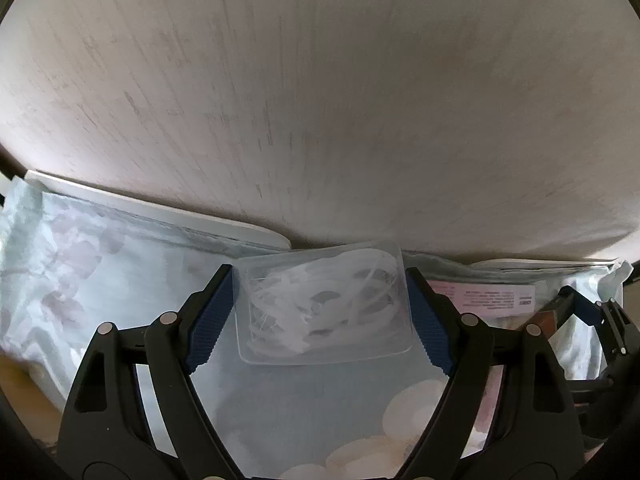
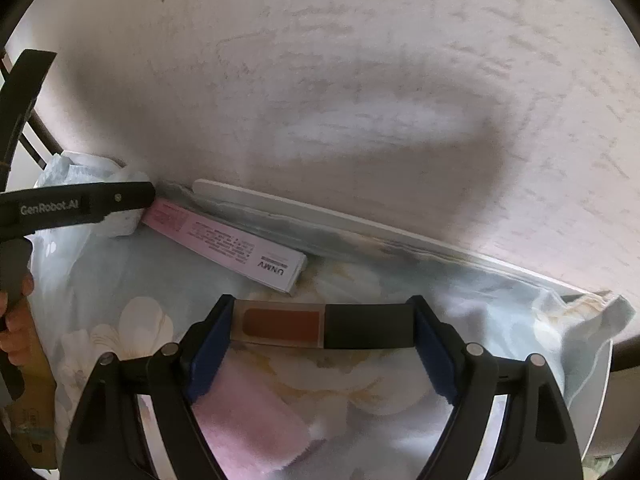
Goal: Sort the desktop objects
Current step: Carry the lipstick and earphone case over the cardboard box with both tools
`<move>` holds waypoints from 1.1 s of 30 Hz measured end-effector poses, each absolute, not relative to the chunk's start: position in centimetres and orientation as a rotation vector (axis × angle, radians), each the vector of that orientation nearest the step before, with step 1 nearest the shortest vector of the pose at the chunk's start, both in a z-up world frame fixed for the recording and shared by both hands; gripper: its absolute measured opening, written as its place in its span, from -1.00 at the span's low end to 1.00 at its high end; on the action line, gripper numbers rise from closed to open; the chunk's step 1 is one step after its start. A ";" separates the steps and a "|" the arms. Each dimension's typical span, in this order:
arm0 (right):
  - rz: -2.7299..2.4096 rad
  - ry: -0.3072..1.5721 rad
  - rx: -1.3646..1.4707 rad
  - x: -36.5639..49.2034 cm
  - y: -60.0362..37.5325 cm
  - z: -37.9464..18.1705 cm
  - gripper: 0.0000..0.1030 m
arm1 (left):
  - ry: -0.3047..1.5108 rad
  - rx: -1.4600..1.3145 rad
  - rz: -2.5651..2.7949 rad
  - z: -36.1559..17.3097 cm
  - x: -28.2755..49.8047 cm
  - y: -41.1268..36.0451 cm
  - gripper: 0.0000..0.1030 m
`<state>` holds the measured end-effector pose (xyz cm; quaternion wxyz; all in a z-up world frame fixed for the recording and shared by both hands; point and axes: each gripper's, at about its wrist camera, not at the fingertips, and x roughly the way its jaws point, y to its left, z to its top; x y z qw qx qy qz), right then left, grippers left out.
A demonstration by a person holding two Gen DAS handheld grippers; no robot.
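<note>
Floral cloth-covered surface (image 2: pixel 100 280) bearing clear plastic packet (image 1: pixel 324 308), pink box (image 2: pixel 228 240), brown-and-black tube (image 2: pixel 320 326), pink towel (image 2: pixel 248 420)

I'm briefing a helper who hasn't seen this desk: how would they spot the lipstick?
Find the flowered cloth against the wall. Before the pink box lies the lipstick, between the right gripper fingers. It alone is half clear with reddish-brown colour, half black cap.
</note>
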<state>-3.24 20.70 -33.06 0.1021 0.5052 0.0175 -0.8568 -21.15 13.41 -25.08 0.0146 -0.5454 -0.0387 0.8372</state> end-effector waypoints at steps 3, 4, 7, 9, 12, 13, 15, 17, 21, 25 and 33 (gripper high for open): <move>-2.543 0.029 1.491 -2.6 21.1 -32.4 0.58 | -0.109 -1.689 2.608 -24.0 -20.9 13.7 0.58; -2.545 0.021 1.489 -2.4 21.3 -32.1 0.58 | -0.108 -1.689 2.606 -23.8 -20.8 13.8 0.58; -2.561 0.016 1.487 -1.5 21.6 -31.0 0.58 | -0.128 -1.678 2.594 -22.1 -20.0 14.0 0.58; -2.568 0.008 1.490 -0.8 21.8 -29.8 0.58 | -0.124 -1.658 2.595 -20.8 -19.4 14.1 0.58; -2.574 0.002 1.488 0.2 22.1 -27.9 0.58 | -0.101 -1.614 2.599 -18.2 -18.3 14.3 0.58; -2.574 0.001 1.487 0.4 22.1 -27.3 0.58 | -0.088 -1.597 2.601 -17.1 -17.8 14.4 0.58; -2.576 0.013 1.480 1.3 22.0 -25.6 0.58 | -0.079 -1.573 2.596 -15.3 -17.1 14.3 0.58; -2.579 0.023 1.471 2.1 21.8 -24.2 0.58 | -0.067 -1.541 2.591 -13.3 -15.5 14.2 0.58; -2.587 0.056 1.439 2.1 23.0 -21.0 0.58 | -0.069 -1.460 2.560 -10.1 -14.0 10.6 0.58; -2.579 0.051 1.402 1.6 20.2 -17.7 0.58 | -0.044 -1.395 2.550 -7.0 -11.9 7.4 0.58; -2.494 0.101 1.360 4.9 14.5 -13.2 0.58 | -0.014 -1.341 2.552 -2.1 -5.9 2.1 0.58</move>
